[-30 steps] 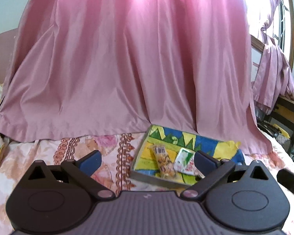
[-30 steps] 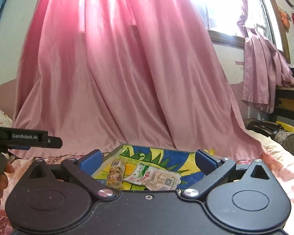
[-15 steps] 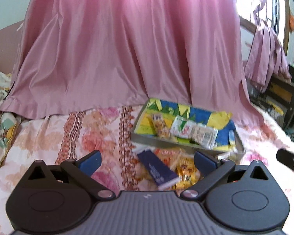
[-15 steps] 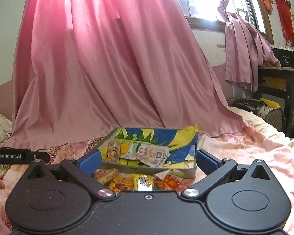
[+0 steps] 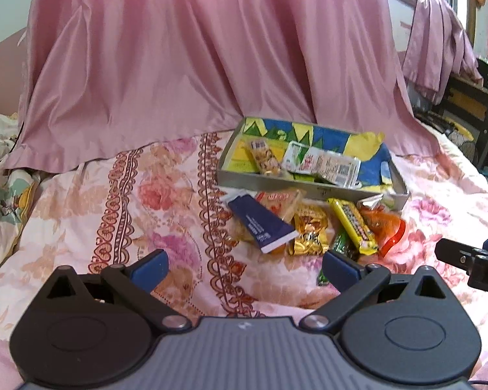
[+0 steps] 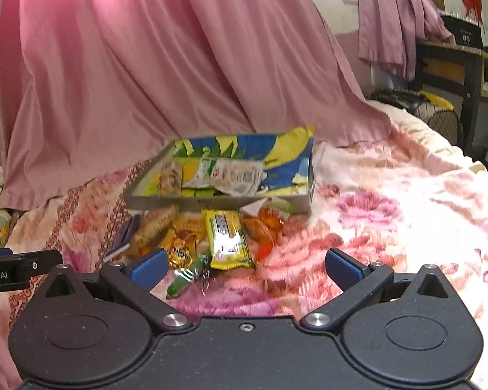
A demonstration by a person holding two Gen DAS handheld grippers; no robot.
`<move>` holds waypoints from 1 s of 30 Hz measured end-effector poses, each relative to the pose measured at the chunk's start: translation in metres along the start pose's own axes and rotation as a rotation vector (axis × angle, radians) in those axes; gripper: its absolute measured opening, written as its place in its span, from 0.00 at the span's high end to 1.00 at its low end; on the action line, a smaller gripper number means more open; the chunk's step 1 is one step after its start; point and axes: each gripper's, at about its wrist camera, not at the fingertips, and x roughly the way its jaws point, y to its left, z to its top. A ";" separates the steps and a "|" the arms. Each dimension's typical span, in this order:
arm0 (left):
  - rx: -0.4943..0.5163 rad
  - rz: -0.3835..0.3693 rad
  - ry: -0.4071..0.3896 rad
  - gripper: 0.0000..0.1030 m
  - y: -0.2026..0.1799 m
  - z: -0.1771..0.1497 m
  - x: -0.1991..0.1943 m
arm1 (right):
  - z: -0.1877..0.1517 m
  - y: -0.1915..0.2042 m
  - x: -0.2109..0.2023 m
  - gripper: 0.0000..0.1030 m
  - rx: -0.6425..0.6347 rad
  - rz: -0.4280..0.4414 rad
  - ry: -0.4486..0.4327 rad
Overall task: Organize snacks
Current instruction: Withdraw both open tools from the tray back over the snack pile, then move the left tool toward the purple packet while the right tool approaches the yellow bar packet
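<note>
Right wrist view blurs the snack pile (image 6: pixel 208 237); both grippers' fingers (image 6: pixel 148 268) spread wide, gripping nothing.

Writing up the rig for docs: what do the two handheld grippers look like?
Left gripper: black linkage arms, blue finger pads, round black discs, silver pivot screws, ribbed grey body. Right gripper: the same build with a smooth black body. A black side bar shows white "obot.AI" lettering.

"bot.ai" on left tool (image 6: pixel 22 271); "80" on black box (image 6: pixel 465 35).

A home bedroom: floral bedspread (image 5: pixel 166 201), pink curtain (image 5: pixel 195 58), wooden desk (image 6: pixel 452 61) beside the bed.
</note>
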 end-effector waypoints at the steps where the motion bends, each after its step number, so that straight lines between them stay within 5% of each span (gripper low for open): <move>1: -0.002 0.002 0.009 0.00 0.000 0.000 0.001 | -0.001 0.001 0.001 0.01 -0.002 -0.001 0.005; 30: -0.057 -0.016 0.142 0.00 0.009 0.010 0.035 | 0.000 0.016 0.038 0.01 -0.113 0.048 0.193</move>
